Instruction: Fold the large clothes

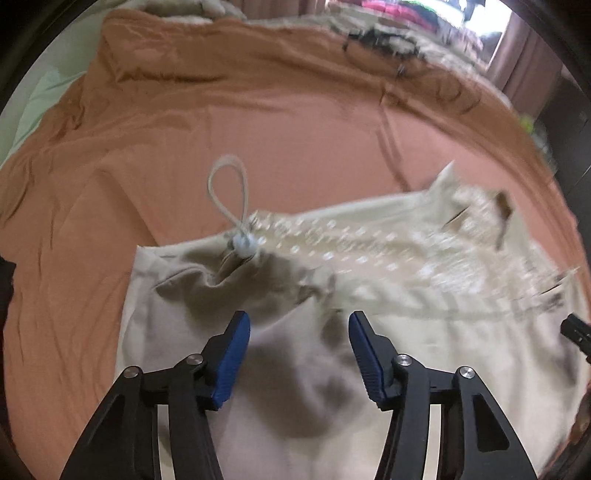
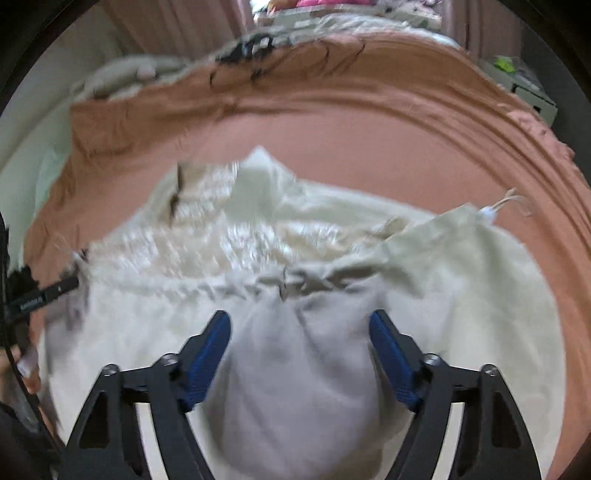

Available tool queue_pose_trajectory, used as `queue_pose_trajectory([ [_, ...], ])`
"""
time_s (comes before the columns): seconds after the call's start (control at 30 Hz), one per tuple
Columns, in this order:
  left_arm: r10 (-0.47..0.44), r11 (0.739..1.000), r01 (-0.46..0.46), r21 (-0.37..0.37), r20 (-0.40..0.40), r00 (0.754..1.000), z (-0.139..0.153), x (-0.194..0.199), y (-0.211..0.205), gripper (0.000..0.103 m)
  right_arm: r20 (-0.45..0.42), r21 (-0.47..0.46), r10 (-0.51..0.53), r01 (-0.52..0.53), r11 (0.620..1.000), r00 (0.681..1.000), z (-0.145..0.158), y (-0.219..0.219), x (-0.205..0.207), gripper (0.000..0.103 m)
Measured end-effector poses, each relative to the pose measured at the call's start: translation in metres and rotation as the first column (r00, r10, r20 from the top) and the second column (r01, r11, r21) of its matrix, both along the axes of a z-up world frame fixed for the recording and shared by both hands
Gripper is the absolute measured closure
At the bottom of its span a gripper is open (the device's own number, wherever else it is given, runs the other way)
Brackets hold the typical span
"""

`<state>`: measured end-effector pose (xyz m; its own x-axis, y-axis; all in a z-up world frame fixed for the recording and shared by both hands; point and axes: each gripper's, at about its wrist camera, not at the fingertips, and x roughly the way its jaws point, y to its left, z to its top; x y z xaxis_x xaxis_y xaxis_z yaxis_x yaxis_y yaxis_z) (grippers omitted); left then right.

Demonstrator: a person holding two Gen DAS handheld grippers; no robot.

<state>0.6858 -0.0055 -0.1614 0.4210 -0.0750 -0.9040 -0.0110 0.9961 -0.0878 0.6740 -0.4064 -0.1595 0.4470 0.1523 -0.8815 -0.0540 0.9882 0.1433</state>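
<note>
A cream garment (image 1: 369, 266) with a shiny embellished band and a white drawstring loop (image 1: 229, 184) lies crumpled on an orange-brown bedsheet (image 1: 258, 122). My left gripper (image 1: 299, 325) is open, its blue pads just above a bunched fold of the cloth, holding nothing. In the right wrist view the same garment (image 2: 295, 236) spreads across the sheet (image 2: 369, 147). My right gripper (image 2: 299, 325) is open with a hump of cream cloth between its fingers. The view is motion-blurred.
The sheet is wrinkled toward the far edge (image 2: 517, 122). Pillows or bedding (image 1: 207, 7) lie beyond the bed's head. Curtains (image 2: 177, 26) and piled clothes (image 1: 406, 14) stand in the background. The other gripper's tip (image 1: 576, 332) shows at the right edge.
</note>
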Motion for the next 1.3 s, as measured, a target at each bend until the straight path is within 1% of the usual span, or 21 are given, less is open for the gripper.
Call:
queue_pose_trajectory([
  [0.03, -0.009, 1.0, 0.009, 0.016, -0.018, 1.0, -0.009, 0.004, 0.001, 0.057, -0.009, -0.012, 0.005, -0.005, 1.0, 1.0, -0.005, 0.002, 0.003, 0.033],
  [0.07, -0.013, 1.0, 0.014, 0.028, -0.028, 1.0, -0.014, 0.006, 0.001, 0.066, -0.017, -0.02, 0.011, -0.012, 1.0, 1.0, -0.009, 0.005, 0.005, 0.039],
  [0.1, -0.019, 0.999, 0.02, 0.035, -0.022, 1.0, -0.017, 0.007, 0.001, 0.074, -0.026, -0.02, 0.024, -0.024, 1.0, 0.999, -0.013, 0.007, 0.007, 0.058],
  [0.13, -0.03, 0.999, 0.03, 0.025, -0.004, 1.0, -0.017, 0.006, 0.0, 0.081, -0.027, -0.006, 0.035, -0.035, 0.999, 0.999, -0.014, 0.008, 0.009, 0.087],
  [0.17, -0.041, 0.999, 0.04, 0.01, 0.008, 0.999, -0.015, 0.007, -0.001, 0.099, -0.029, 0.016, 0.048, -0.048, 0.999, 0.998, -0.015, 0.009, 0.01, 0.099],
  [0.2, -0.048, 0.999, 0.048, -0.003, 0.037, 0.998, -0.01, 0.006, -0.001, 0.1, -0.014, 0.008, 0.051, -0.051, 0.999, 0.999, -0.012, 0.011, 0.01, 0.099],
  [0.23, -0.046, 0.999, 0.046, 0.002, 0.083, 0.995, -0.002, 0.004, -0.001, 0.101, 0.004, 0.002, 0.055, -0.055, 0.998, 0.998, -0.008, 0.012, 0.01, 0.099],
  [0.3, -0.039, 0.999, 0.041, -0.005, 0.153, 0.987, 0.015, 0.0, 0.003, 0.101, 0.063, 0.01, 0.063, -0.064, 0.998, 0.996, 0.009, 0.013, 0.006, 0.1],
  [0.4, -0.001, 0.999, 0.011, -0.05, 0.198, 0.98, 0.035, -0.002, 0.013, 0.102, 0.123, 0.034, 0.046, -0.051, 0.998, 0.991, 0.031, 0.01, 0.001, 0.1],
  [0.47, -0.001, 0.999, 0.011, -0.05, 0.207, 0.978, 0.038, -0.003, 0.014, 0.101, 0.139, 0.046, 0.04, -0.046, 0.998, 0.99, 0.04, 0.01, 0.003, 0.1],
  [0.57, 0.008, 0.999, 0.002, -0.05, 0.199, 0.98, 0.036, 0.005, 0.016, 0.101, 0.137, 0.038, 0.033, -0.038, 0.999, 0.99, 0.039, 0.015, 0.012, 0.1],
  [0.7, 0.009, 0.999, 0.0, -0.047, 0.18, 0.984, 0.019, 0.015, 0.017, 0.101, 0.1, 0.035, 0.008, -0.012, 0.999, 0.995, 0.019, 0.017, 0.024, 0.1],
  [0.8, 0.011, 0.999, -0.005, -0.043, 0.15, 0.989, 0.001, 0.022, 0.014, 0.101, 0.075, 0.036, -0.007, 0.004, 0.999, 0.997, 0.002, 0.018, 0.031, 0.1],
  [0.97, 0.012, 0.999, -0.009, -0.033, 0.092, 0.996, -0.028, 0.032, 0.014, 0.101, 0.054, 0.016, -0.01, 0.009, 1.0, 0.998, -0.016, 0.022, 0.042, 0.1],
  [1.03, 0.018, 0.999, -0.015, -0.031, 0.096, 0.995, -0.028, 0.032, 0.014, 0.1, 0.042, 0.005, -0.01, 0.01, 1.0, 0.999, -0.021, 0.025, 0.046, 0.1],
  [1.1, 0.019, 1.0, -0.018, -0.024, 0.074, 0.997, -0.024, 0.032, 0.014, 0.099, 0.027, 0.006, -0.014, 0.014, 1.0, 1.0, -0.023, 0.026, 0.049, 0.1],
  [1.17, 0.026, 0.999, -0.025, -0.037, 0.054, 0.998, -0.019, 0.031, 0.016, 0.097, 0.013, 0.016, -0.018, 0.017, 1.0, 1.0, -0.019, 0.025, 0.049, 0.099],
  [1.2, 0.032, 0.998, -0.029, -0.057, 0.05, 0.998, -0.015, 0.027, 0.02, 0.095, 0.003, 0.028, -0.022, 0.022, 0.999, 1.0, -0.016, 0.024, 0.047, 0.097],
  [1.23, 0.042, 0.995, -0.037, -0.088, 0.05, 0.998, -0.008, 0.022, 0.025, 0.094, -0.005, 0.039, -0.026, 0.026, 0.999, 1.0, -0.013, 0.022, 0.045, 0.09],
  [1.27, 0.047, 0.994, -0.042, -0.105, 0.054, 0.997, -0.004, 0.018, 0.028, 0.09, -0.01, 0.051, -0.027, 0.027, 0.998, 1.0, -0.009, 0.021, 0.042, 0.082],
  [1.3, 0.055, 0.992, -0.048, -0.119, 0.063, 0.996, 0.002, 0.013, 0.032, 0.082, -0.003, 0.056, -0.032, 0.032, 0.998, 0.999, -0.003, 0.02, 0.036, 0.063],
])
